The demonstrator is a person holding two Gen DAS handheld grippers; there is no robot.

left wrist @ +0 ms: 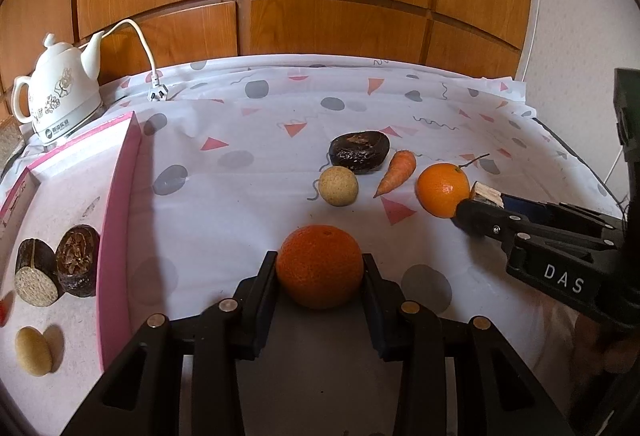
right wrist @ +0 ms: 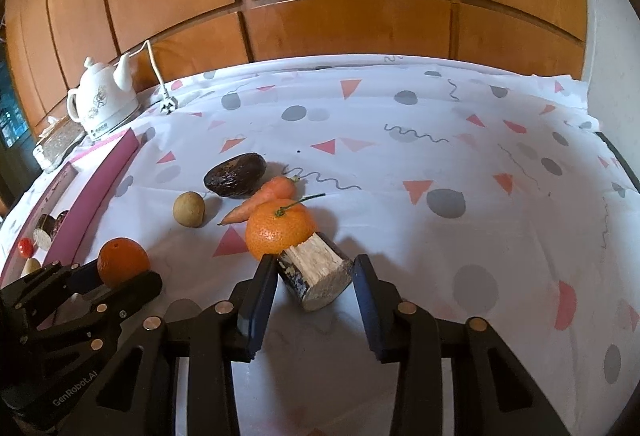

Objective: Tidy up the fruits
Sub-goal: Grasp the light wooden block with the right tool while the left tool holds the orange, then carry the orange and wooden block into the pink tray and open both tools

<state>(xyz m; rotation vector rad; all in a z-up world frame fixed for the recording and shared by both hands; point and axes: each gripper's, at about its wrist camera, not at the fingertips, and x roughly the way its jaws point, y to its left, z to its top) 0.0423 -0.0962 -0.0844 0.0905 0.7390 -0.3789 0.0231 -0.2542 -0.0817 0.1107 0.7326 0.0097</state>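
In the left wrist view, we see our left tongs (left wrist: pixel 320 268) at bottom centre clamped on a dark orange (left wrist: pixel 320 266), both pads pressed to its sides above the patterned cloth of the bench (left wrist: pixel 240 220). Beyond it, mid-frame, lie a tan ball-shaped fruit (left wrist: pixel 338 185), a dark wrinkled fruit (left wrist: pixel 359 150) and a carrot (left wrist: pixel 396 171). At right a stemmed mandarin (left wrist: pixel 442 188) touches a wood chunk (left wrist: pixel 486 197). A pink box (left wrist: pixel 120 195) at left holds cut pieces; a white kettle (left wrist: pixel 60 91) stands at upper left.

In the right wrist view, our right tongs (right wrist: pixel 316 278) at bottom centre straddle the wood chunk (right wrist: pixel 316 272). The left pad touches it, but a gap shows at the right pad, so the tongs stand slightly open. The mandarin (right wrist: pixel 280 230) rests against the chunk's far end. At lower left the left tongs (right wrist: pixel 128 276) hold the dark orange (right wrist: pixel 123 262).
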